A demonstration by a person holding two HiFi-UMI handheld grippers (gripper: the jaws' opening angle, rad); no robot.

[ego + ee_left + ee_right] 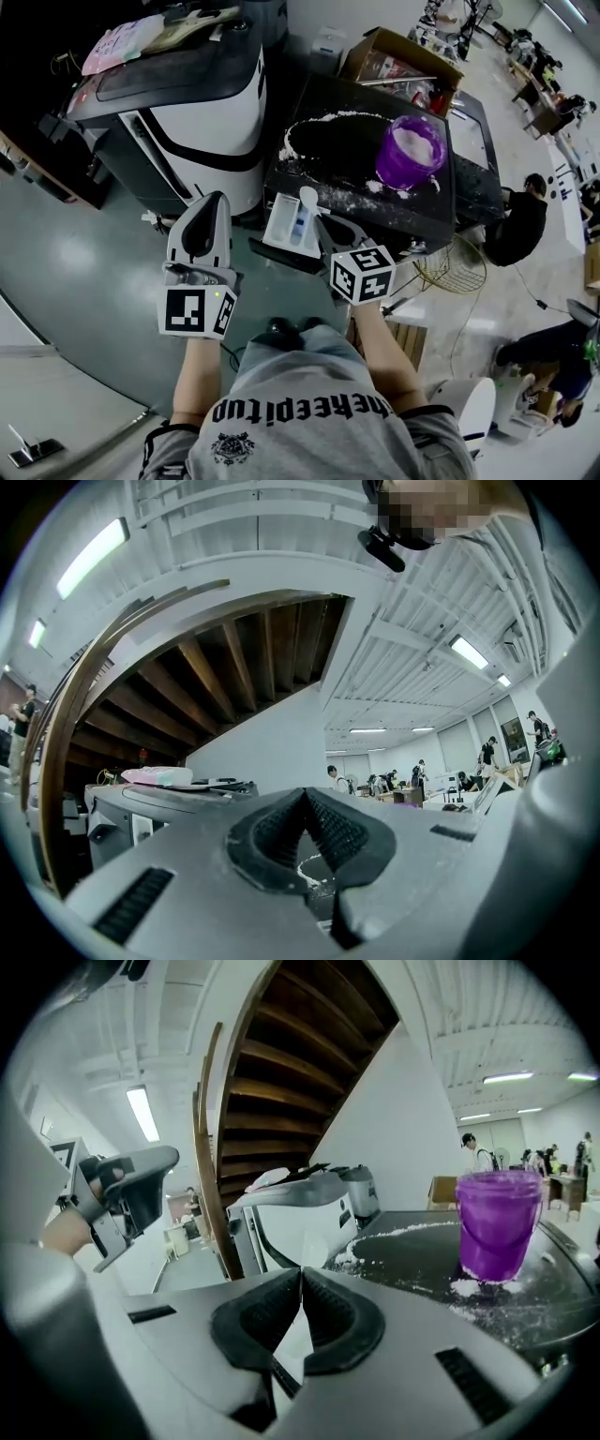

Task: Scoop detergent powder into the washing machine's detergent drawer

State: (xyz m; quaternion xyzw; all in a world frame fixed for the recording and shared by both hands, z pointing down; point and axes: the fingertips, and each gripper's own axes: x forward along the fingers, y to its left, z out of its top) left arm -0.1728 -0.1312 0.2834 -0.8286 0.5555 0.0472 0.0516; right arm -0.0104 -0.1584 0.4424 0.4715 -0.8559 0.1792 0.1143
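The right gripper point(300, 1272) has its fingers point(335, 1321) closed tip to tip. Nothing is clearly pinched; a sliver of white shows in the gap behind the tips, probably the scoop point(307, 197) or the drawer lying below them. The left gripper point(302, 794) is likewise closed and empty, held off to the left, away from the work. In the head view the scoop's white bowl sits just beyond the right fingertips, over the detergent drawer point(277, 217), which stands pulled out from the front of the washing machine point(337, 155). The step in hand looks like taking up the scoop. It would go best by parting the right fingers, closing squarely on the handle well behind the bowl, and keeping the bowl level on the way to the purple tub point(495, 1227) and back. A modest load and a slow tilt low over the compartment should help, since the spilled powder point(302, 127), ringed and scattered across the machine's black top, suggests it escapes easily. The tub, well apart from the drawer, holds plenty of white detergent powder point(413, 141). The drawer shows a blue insert, and I cannot tell whether it holds any powder.
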